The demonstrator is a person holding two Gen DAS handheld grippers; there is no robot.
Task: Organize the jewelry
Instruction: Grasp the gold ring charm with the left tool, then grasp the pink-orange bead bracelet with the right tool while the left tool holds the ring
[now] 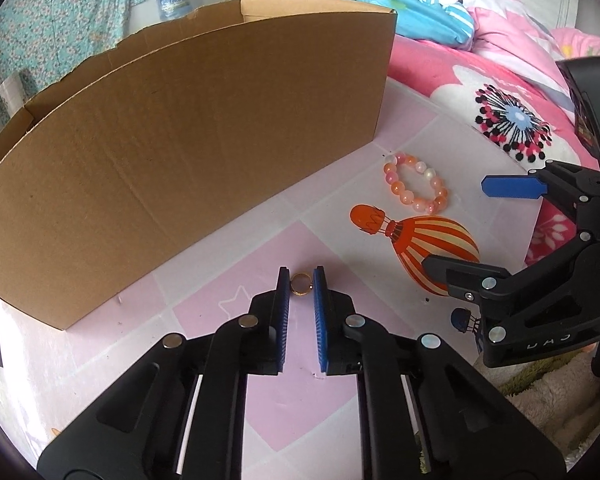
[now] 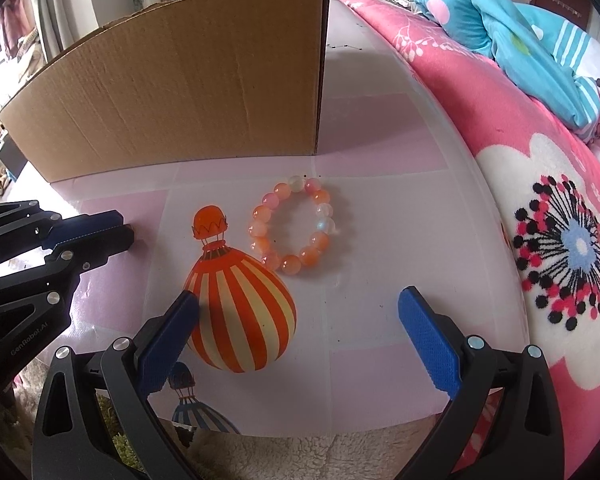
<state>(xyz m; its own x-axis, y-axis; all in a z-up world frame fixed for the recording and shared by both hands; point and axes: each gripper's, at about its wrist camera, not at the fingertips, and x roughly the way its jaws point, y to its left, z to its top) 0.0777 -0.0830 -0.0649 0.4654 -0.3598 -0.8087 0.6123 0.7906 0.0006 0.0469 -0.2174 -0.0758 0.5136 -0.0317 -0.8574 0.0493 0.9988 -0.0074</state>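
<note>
a pink bed quilt with white flowers [image 2: 540, 184] runs along the right edge of the scene, with a rumpled turquoise blanket [image 2: 512, 36] lying on top of it. a big open brown cardboard box [image 1: 188, 152] stands on the pink-and-white checked tabletop [image 1: 228, 304], its long side wall facing both cameras. the tabletop cover carries a printed orange-and-cream striped hot-air balloon picture [image 2: 240, 312], flat on the surface.

the right gripper [image 2: 300, 336] hovers low over the near edge of the tabletop, its blue-padded jaws spread wide with nothing between them; its left pad overlaps the balloon print. the left gripper [image 1: 302, 292] rests close to the tabletop in front of the box, its jaws drawn in narrow around a small thing and seeming to touch it on either side, though i cannot tell whether they press it.

a bracelet of round orange, pink and white beads [image 2: 294, 226] lies in a loop on the tabletop just beside the top of the balloon print, near the box's right corner and ahead of the right gripper's open jaws. a small gold ring [image 1: 301, 283] sits on the tabletop between the tips of the left gripper's jaws, well apart from the bracelet.
</note>
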